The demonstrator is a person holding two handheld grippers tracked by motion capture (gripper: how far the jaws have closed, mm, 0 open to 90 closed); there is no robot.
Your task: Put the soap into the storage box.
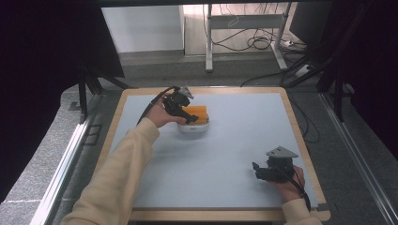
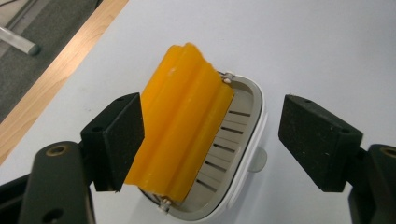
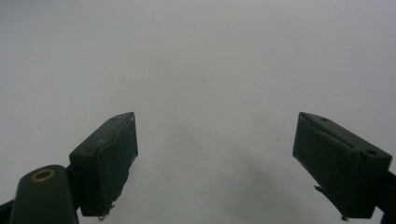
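Note:
An orange ridged soap bar (image 2: 182, 126) leans tilted in a white slotted soap dish (image 2: 256, 135). My left gripper (image 2: 212, 126) stands open around them. Its left pad (image 2: 119, 135) is right against the bar's side, and its right pad (image 2: 317, 135) is well clear of the dish. In the high view the left gripper (image 1: 185, 115) hovers over the bar (image 1: 198, 112) and dish (image 1: 193, 130) at the back left of the mat. My right gripper (image 1: 257, 171) rests near the front right corner, open (image 3: 215, 140), with nothing between its pads.
The grey mat (image 1: 225, 140) covers a table with a wooden border (image 1: 300, 136). Behind the table are a metal desk frame (image 1: 209, 42) and loose cables (image 1: 256, 42) on the floor. A dark stand (image 1: 84, 89) is at the left.

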